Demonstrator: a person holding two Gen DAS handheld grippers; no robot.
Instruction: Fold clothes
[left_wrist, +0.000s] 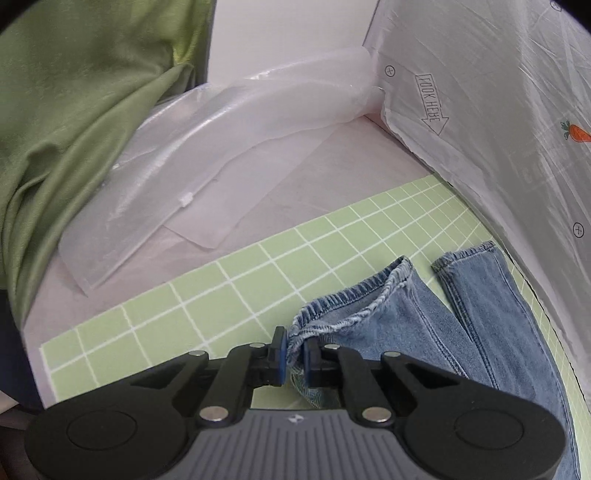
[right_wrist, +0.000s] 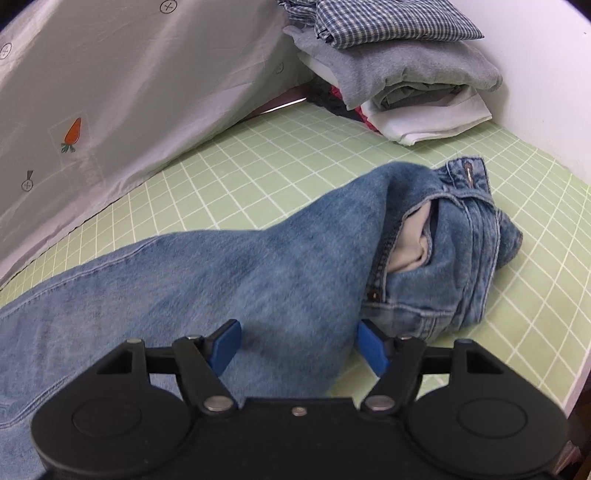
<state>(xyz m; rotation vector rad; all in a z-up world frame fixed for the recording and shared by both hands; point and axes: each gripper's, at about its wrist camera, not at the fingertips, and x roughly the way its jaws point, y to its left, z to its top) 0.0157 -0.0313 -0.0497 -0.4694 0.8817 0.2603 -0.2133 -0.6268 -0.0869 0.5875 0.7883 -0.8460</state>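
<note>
Left hand-held gripper (left_wrist: 294, 354) pinches the jeans (left_wrist: 424, 325) hem — bare mat (left_wrist: 221, 291) beyond.

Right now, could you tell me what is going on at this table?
A person is folding a pair of blue jeans on a green grid mat. The left gripper is shut on a leg hem. The right gripper is open above the thigh, gripping nothing. A stack of folded clothes sits behind.

Faded blue jeans (right_wrist: 258, 266); pale green white-gridded mat (left_wrist: 258, 280); blue-white checked shirt (right_wrist: 399, 22); olive-green cloth (left_wrist: 74, 110).
</note>
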